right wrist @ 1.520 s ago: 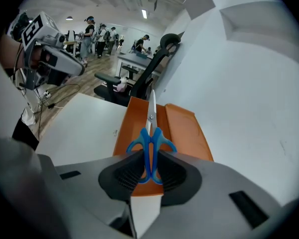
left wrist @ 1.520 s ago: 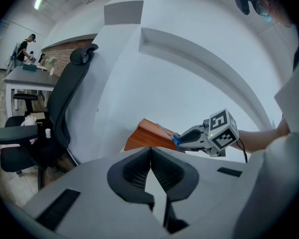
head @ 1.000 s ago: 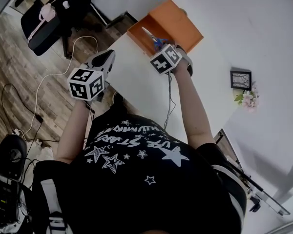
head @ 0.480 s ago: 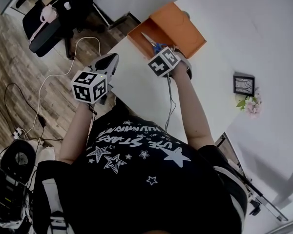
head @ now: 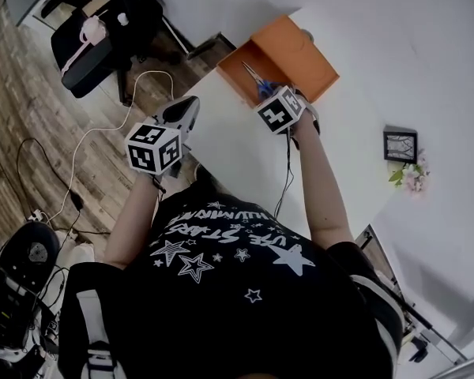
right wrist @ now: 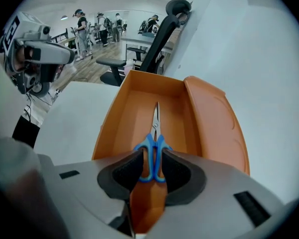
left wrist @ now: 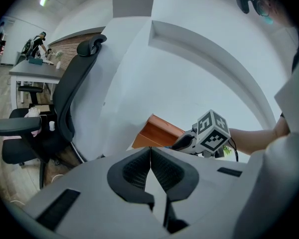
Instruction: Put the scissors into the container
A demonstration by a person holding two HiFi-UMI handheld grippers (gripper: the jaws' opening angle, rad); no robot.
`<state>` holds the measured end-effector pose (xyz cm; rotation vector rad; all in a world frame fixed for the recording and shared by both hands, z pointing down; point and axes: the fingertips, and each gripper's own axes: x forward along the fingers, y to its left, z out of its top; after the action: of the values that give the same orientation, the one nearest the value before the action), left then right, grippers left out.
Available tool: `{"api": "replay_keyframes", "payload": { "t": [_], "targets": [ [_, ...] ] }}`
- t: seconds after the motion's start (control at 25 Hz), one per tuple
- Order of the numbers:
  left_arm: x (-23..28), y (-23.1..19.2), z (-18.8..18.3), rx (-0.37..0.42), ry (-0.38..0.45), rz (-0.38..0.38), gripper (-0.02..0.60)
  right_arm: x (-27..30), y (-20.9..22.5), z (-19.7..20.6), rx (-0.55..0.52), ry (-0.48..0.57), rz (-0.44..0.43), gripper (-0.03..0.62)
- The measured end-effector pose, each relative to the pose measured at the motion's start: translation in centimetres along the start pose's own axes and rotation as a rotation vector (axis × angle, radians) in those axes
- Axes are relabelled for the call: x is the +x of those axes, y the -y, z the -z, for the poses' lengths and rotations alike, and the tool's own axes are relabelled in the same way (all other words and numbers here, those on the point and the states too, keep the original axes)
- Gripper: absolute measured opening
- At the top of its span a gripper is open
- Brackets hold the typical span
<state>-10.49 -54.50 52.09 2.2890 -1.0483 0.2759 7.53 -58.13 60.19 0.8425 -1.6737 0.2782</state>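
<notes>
Blue-handled scissors point forward with their metal blades over the open orange container, whose lid lies to the right. My right gripper is shut on the scissors' handles, above the box's near end. In the head view the scissors stick out of the right gripper over the orange container at the white table's far left corner. My left gripper hangs beyond the table's left edge, shut with nothing in it; in its own view the pads meet.
A small picture frame and flowers sit at the table's right side. A black office chair stands on the wooden floor beyond the table. Cables trail over the floor at left.
Both grippers have shifted slightly right and down in the head view as the head moved. The right gripper still holds the scissors over the container.
</notes>
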Motion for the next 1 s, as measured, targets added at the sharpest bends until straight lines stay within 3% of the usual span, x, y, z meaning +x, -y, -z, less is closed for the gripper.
{"api": "replay_keyframes", "payload": {
  "t": [0.28, 0.56, 0.8, 1.0],
  "targets": [
    [-1.9, 0.8, -0.1, 0.009, 0.032, -0.013, 0.020, -3.3, 0.6, 0.1, 0.109, 0.113, 0.056, 0.103],
    [-3.7, 3.5, -0.6, 0.049, 0.056, -0.005, 0.020, -9.2, 1.9, -0.2, 0.233, 0.362, 0.151, 0.101],
    [-6.3, 7.5, -0.1, 0.075, 0.076, -0.005, 0.020, -15.1, 0.5, 1.9, 0.230, 0.507, 0.233, 0.061],
    [-8.4, 10.2, 1.2, 0.069, 0.102, -0.026, 0.020, -18.2, -1.7, 5.1, 0.210, 0.532, 0.256, 0.057]
  ]
}}
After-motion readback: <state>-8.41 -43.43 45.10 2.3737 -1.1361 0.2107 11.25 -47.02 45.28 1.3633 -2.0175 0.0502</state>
